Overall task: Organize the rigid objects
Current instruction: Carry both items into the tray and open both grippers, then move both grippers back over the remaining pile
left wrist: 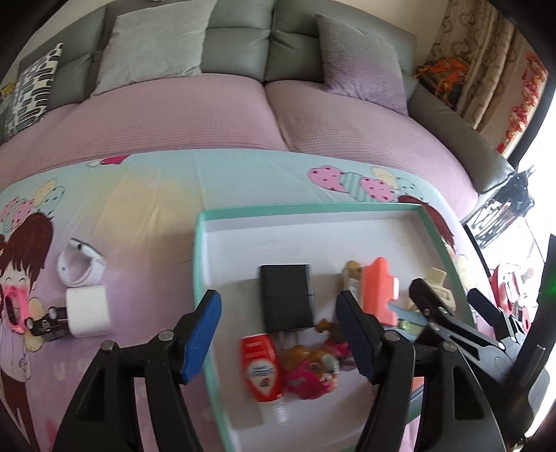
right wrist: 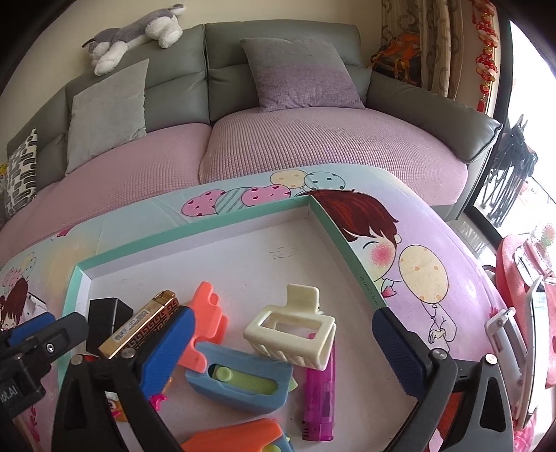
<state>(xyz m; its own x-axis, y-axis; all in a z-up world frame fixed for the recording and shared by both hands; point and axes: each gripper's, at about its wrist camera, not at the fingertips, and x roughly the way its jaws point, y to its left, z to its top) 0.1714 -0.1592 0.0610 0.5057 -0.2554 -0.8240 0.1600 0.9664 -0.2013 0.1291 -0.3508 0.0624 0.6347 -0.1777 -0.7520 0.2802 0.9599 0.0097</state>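
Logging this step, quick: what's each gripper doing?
Left gripper: open, holding nothing.
Right gripper: open wide, holding nothing.

We record a home living room. A grey sofa (right wrist: 285, 45) with pink seat covers (right wrist: 333, 149) fills the upper half of both views, carrying plain cushions (left wrist: 156, 38) and a patterned one (left wrist: 33, 88) at far left. A plush husky (right wrist: 135, 33) lies on the backrest, upper left. Patterned curtains (right wrist: 431, 45) and red hanging ornaments (right wrist: 484, 38) sit upper right. The surface (left wrist: 146, 201) wears a cartoon cloth.
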